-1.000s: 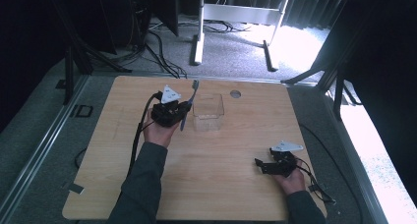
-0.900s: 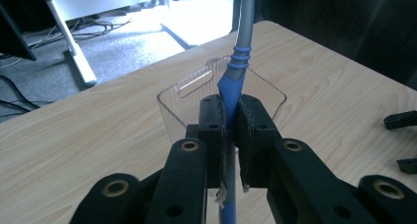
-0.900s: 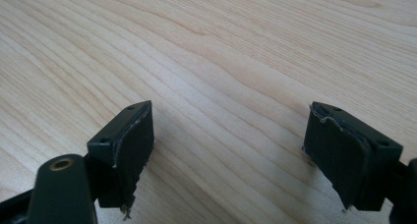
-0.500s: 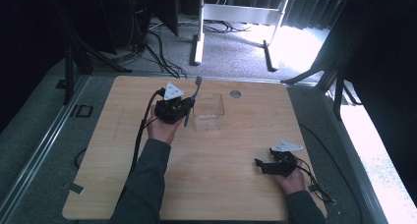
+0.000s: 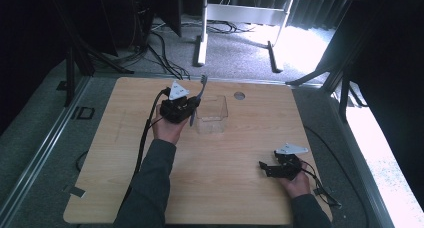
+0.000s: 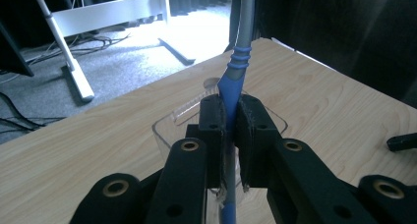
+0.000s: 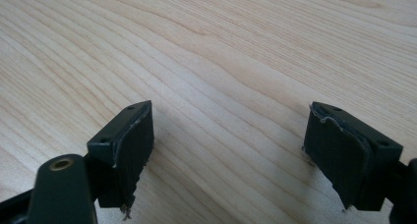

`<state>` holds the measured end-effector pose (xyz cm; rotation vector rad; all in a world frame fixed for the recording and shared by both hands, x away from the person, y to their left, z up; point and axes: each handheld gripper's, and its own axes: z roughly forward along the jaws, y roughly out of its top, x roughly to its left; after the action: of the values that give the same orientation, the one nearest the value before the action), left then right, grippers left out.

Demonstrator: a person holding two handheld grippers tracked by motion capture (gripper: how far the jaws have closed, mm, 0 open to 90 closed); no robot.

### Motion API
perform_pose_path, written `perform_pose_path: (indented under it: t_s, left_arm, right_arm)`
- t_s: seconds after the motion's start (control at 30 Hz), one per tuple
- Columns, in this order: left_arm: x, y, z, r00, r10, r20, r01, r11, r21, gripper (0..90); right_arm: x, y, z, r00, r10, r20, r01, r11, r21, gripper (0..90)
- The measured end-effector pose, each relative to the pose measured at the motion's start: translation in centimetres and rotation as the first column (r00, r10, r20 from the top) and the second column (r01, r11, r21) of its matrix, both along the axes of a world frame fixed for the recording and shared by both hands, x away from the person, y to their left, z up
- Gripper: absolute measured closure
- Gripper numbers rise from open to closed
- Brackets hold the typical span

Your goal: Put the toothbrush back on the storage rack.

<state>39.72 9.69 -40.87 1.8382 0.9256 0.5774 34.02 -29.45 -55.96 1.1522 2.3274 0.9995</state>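
left gripper [image 5: 191,109] fingers clamped on the toothbrush [image 5: 198,97], held just left of the clear bin [image 5: 212,114], head up and tilted. risk: thin handle pivots in the pinch and clips the bin rim. left gripper view shows the grip on the blue handle; the high view shows the right gripper [image 5: 270,168] resting on the surface [image 5: 225,188] well below-right of the bin, fingers [image 7: 130,148] apart.

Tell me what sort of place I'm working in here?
Probably a lab or recording workspace, not a home: a bare wooden table on grey carpet, loose cables across the floor, dark curtains around, and a white stand behind.
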Motion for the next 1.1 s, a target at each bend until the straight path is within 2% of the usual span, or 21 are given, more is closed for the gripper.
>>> perform_pose_path:
  t_s: [0.2,0.73,1.1]
  left_arm:
    - [0.2,-0.5,0.3,0.9998,-0.012,0.015,0.012,0.9999,0.012,82.0]
    - [0.7,-1.0,0.2,0.9994,-0.009,0.033,0.010,0.9997,-0.024,82.0]
    - [1.0,-1.5,0.7,0.9988,-0.019,0.045,0.020,0.9996,-0.019,82.0]
  right_arm:
    - [0.0,0.0,0.0,1.0000,0.001,0.000,-0.001,1.000,0.000,18.7]
    - [0.0,0.0,0.0,1.0000,0.000,0.000,0.000,1.000,0.000,18.7]
    - [0.0,0.0,0.0,1.0000,-0.001,-0.001,0.001,1.000,0.001,18.7]
